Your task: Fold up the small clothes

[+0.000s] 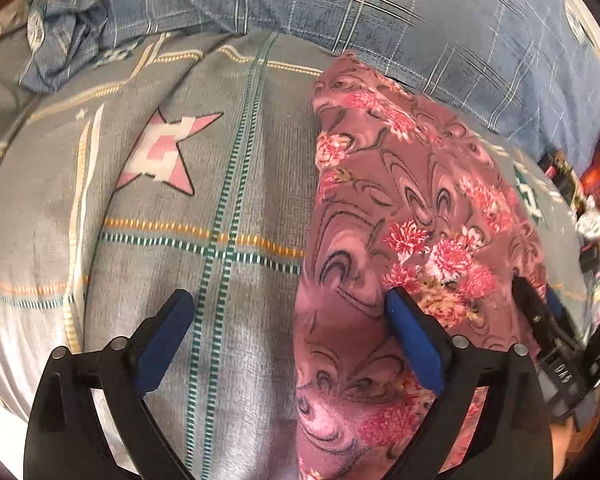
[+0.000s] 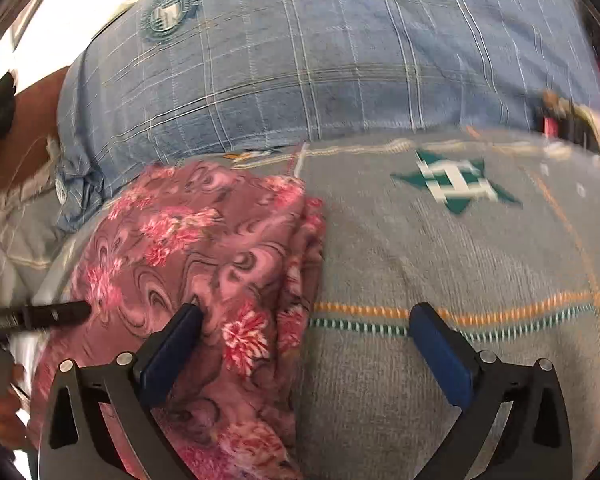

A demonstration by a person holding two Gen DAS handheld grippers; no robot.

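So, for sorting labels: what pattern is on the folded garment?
Mauve-pink garment with red-pink flowers and dark swirls; clearest in the left wrist view.

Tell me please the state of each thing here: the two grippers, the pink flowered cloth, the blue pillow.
left gripper: open, holding nothing.
right gripper: open, holding nothing.
pink flowered cloth: folded into a long strip, lying on the bed sheet.
blue checked pillow: lying behind the cloth, creased.

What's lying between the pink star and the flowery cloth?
Only bare grey bedsheet with a green stripe, between pink star and flowery cloth, in the left wrist view.
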